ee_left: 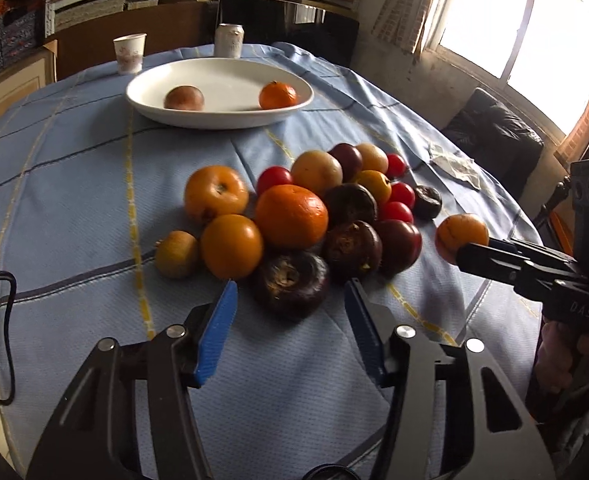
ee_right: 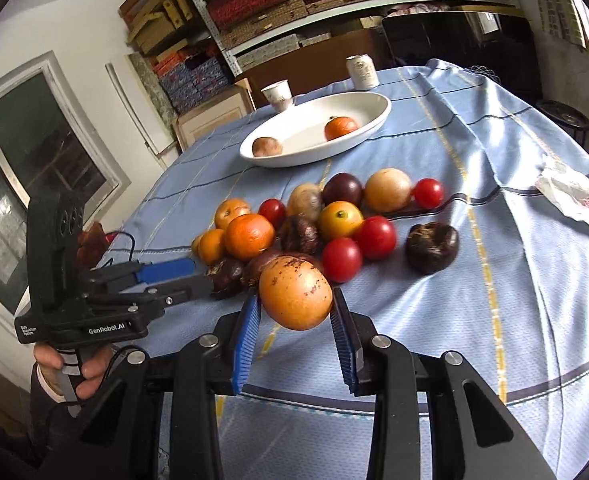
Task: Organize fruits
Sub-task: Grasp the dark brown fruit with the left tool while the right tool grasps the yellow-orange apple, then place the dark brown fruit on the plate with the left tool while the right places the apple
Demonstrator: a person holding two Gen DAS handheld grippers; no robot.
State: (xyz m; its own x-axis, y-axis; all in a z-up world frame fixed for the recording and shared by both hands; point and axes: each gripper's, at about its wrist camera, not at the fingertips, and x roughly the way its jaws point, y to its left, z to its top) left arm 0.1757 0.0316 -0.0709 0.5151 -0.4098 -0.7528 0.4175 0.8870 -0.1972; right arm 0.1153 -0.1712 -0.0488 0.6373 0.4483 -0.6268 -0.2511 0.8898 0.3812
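Your right hand-held gripper (ee_right: 296, 320) grips a speckled orange fruit (ee_right: 295, 298), lifted off the worktop (ee_right: 494, 320). Your left hand-held gripper (ee_left: 290, 296) stands open around a dark fruit (ee_left: 290, 280). Next, carry the orange fruit to the plate (ee_right: 374, 120).

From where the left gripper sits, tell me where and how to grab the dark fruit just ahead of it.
Grip the dark fruit across its rounded sides, coming straight forward and down from the near side. It lies with its dimpled end up, and other fruit crowd its far side. The left gripper is already lined up with it.
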